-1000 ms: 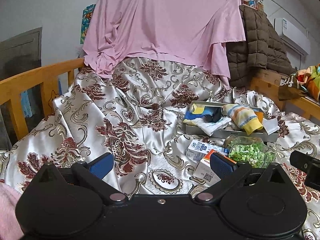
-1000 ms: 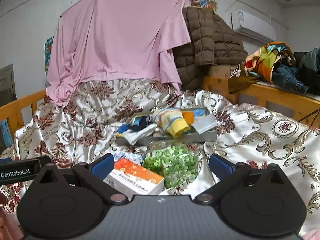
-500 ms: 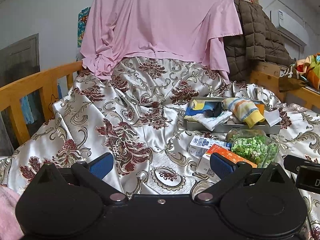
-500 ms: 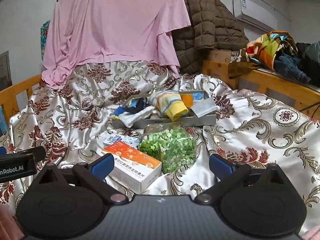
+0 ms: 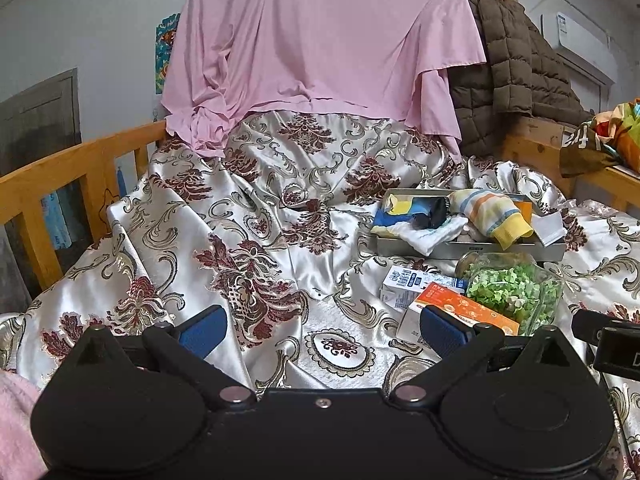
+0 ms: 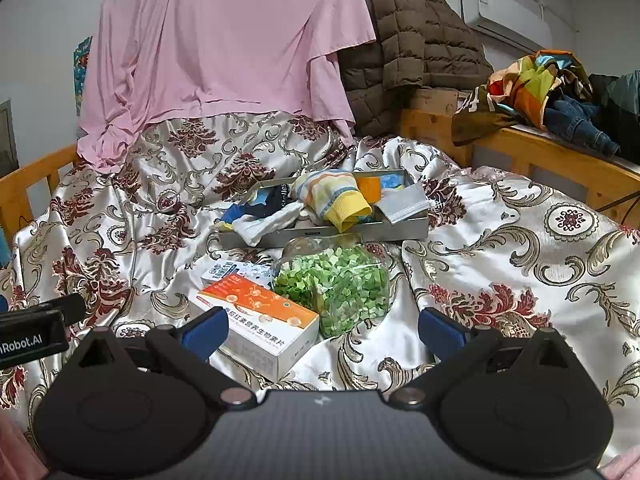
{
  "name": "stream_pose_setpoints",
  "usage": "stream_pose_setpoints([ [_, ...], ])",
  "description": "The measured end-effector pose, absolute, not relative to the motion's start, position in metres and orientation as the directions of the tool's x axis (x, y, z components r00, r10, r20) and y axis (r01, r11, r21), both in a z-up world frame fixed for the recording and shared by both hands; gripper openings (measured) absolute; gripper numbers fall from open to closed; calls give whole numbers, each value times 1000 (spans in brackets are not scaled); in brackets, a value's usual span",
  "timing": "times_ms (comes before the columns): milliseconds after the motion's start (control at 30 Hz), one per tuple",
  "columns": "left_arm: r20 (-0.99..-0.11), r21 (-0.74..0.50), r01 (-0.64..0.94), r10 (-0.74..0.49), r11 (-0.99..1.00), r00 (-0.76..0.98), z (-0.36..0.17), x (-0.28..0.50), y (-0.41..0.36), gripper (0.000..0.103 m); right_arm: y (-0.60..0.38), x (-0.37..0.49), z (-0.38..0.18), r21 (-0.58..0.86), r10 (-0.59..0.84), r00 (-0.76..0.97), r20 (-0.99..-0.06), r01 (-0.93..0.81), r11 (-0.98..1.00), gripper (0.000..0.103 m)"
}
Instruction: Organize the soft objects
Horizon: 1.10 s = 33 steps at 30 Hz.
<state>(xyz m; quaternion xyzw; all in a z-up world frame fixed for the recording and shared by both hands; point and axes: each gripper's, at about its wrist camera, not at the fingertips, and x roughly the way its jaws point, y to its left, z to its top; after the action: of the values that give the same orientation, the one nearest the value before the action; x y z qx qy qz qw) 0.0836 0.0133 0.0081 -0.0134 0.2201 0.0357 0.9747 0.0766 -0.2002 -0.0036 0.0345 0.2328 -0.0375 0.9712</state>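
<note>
Two grippers, left gripper [image 5: 322,328] and right gripper [image 6: 323,330], hover empty with fingers spread over the floral satin bedspread [image 6: 500,264]. Beyond: orange box [image 6: 256,312], jar of green pieces [image 6: 336,280], then the grey tray [image 6: 400,230] holding a striped sock [image 6: 332,196] mid-bed. Farthest, a pink sheet [image 6: 224,48] drapes the head end.
</note>
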Motion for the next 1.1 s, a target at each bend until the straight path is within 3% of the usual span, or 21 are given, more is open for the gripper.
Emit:
stream_pose_setpoints([
  [1100, -446, -3, -79, 69, 997, 892, 4, 85, 17, 102, -202, 79, -6, 52, -58, 876, -478, 95, 994, 103],
])
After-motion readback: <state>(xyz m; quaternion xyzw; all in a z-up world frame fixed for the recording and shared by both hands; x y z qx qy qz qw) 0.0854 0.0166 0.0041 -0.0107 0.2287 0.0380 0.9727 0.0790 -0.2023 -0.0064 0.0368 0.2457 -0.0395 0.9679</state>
